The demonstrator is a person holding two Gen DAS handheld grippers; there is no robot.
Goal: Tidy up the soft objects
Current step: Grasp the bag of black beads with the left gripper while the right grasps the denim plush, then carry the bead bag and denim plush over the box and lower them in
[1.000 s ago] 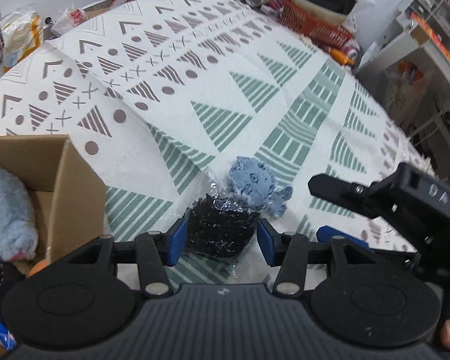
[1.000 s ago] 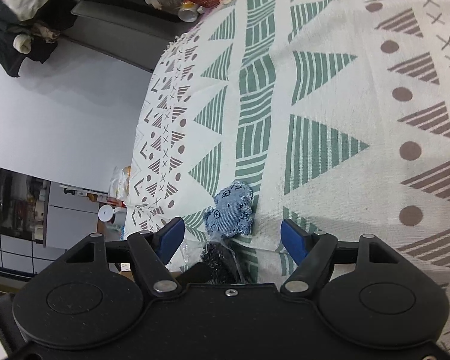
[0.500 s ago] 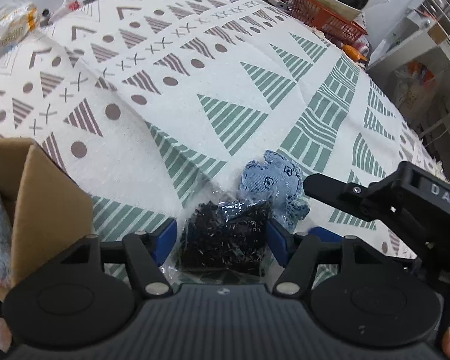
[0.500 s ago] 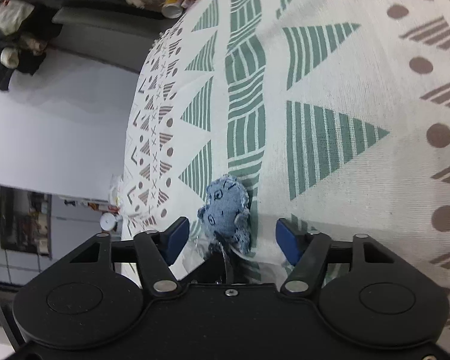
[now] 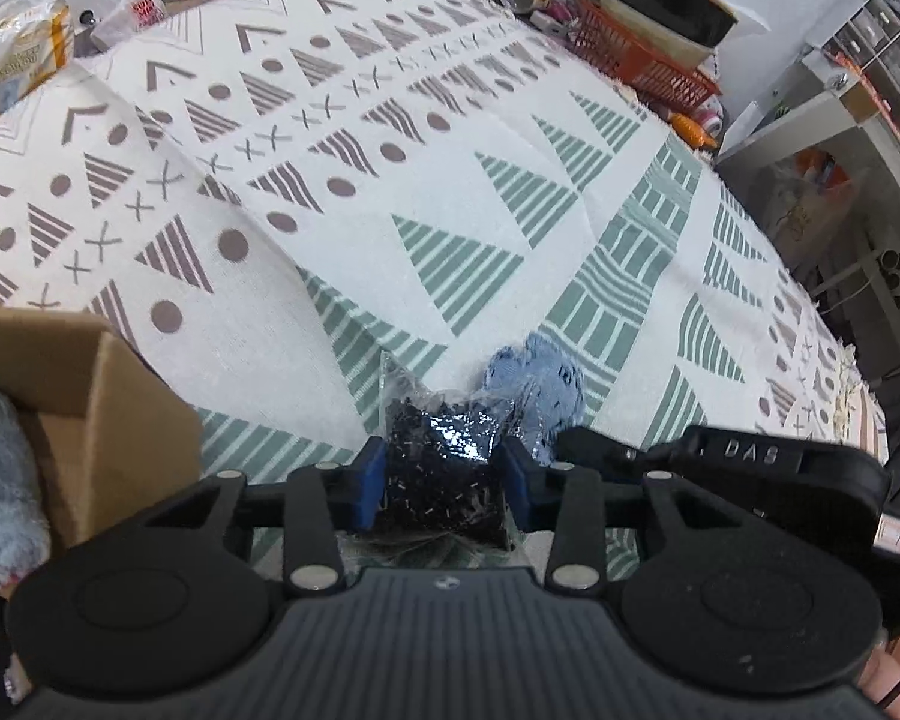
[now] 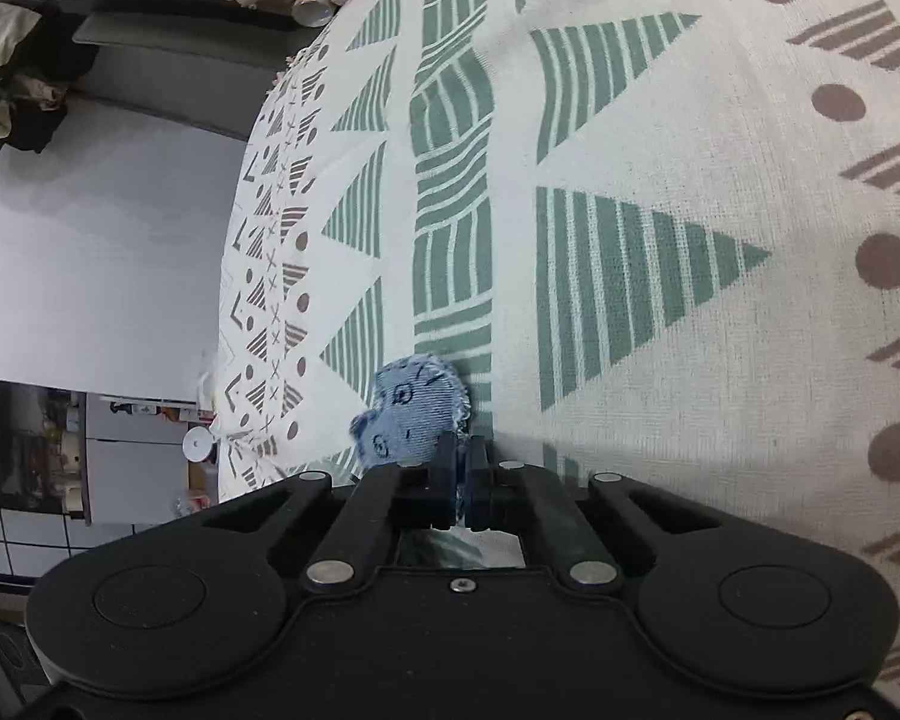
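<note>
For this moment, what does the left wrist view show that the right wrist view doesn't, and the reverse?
Only the left wrist view shows the bag of black bits squeezed between the left tongs, the cardboard box with a grey plush inside, and the orange basket. Only the right wrist view shows the right tongs shut on the denim toy's edge, plus the grey floor past the table edge. Both show the denim toy and the patterned tablecloth.
</note>
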